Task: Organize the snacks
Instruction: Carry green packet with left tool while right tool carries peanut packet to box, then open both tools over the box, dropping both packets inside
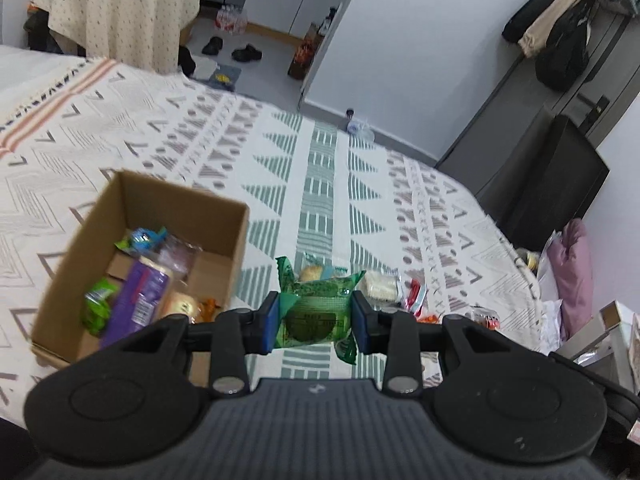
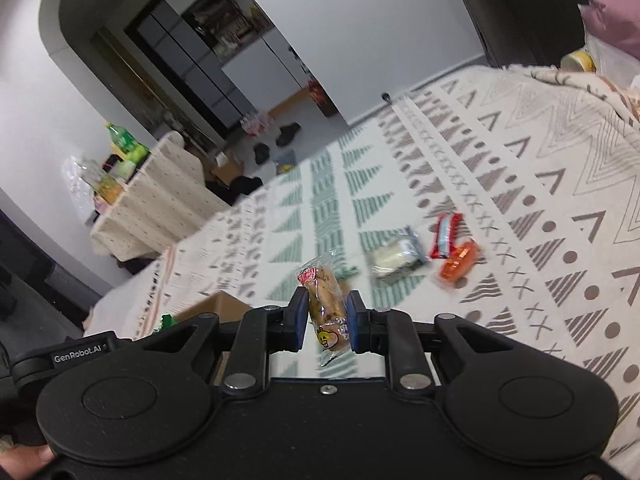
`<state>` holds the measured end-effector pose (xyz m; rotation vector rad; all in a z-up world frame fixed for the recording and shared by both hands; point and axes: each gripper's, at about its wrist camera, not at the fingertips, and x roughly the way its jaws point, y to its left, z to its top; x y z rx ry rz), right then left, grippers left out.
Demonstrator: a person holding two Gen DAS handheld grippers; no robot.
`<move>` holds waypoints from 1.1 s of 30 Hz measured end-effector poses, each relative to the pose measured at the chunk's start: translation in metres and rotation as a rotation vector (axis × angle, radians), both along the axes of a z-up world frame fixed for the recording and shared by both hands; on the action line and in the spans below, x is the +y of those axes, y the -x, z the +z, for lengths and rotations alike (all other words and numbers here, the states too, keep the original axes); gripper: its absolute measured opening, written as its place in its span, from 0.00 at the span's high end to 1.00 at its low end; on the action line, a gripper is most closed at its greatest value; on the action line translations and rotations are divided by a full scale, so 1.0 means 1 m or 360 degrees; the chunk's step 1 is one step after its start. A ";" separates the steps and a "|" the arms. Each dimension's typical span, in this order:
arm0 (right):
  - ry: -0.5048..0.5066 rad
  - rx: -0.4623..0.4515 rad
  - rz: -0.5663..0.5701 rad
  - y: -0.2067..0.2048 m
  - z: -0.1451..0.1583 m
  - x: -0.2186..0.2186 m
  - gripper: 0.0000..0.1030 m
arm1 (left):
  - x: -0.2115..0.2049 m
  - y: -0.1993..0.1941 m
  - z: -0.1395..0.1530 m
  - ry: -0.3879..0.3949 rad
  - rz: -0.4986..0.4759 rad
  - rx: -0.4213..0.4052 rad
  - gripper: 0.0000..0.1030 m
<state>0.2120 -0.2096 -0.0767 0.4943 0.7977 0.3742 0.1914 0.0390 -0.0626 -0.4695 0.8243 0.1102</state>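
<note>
My left gripper (image 1: 314,322) is shut on a green snack packet (image 1: 316,312) and holds it above the patterned bedspread, just right of an open cardboard box (image 1: 172,196) that holds several wrapped snacks (image 1: 140,300). My right gripper (image 2: 327,322) is shut on a clear-wrapped brown cookie packet (image 2: 326,300), held upright above the bed. Loose snacks lie on the bedspread: a white wafer packet (image 2: 394,258) (image 1: 380,286), a red packet (image 2: 445,236) and an orange packet (image 2: 459,266). The box corner (image 2: 218,306) shows left of my right gripper.
The bed (image 1: 320,168) fills both views. A black cabinet (image 1: 560,184) and a pink bag (image 1: 574,276) stand off its right edge. A cloth-covered table (image 1: 120,4) and shoes (image 1: 246,54) are on the floor beyond.
</note>
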 end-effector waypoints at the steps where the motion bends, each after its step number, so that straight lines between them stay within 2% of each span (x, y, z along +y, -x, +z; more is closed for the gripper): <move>1: -0.0005 -0.0008 0.0010 0.003 0.004 0.003 0.81 | 0.004 0.003 0.004 0.0007 0.0004 -0.0010 0.65; 9: 0.0003 -0.0059 0.0098 0.021 0.025 0.041 0.81 | 0.042 0.029 0.021 0.0029 0.0095 -0.0046 0.65; 15: -0.0017 -0.0045 0.0187 0.025 0.026 0.079 0.81 | 0.075 0.042 0.020 0.0042 0.0166 -0.0051 0.65; 33: 0.0006 0.0068 0.0393 0.004 0.004 0.169 0.80 | 0.143 0.028 -0.022 0.0157 0.0297 0.0016 0.65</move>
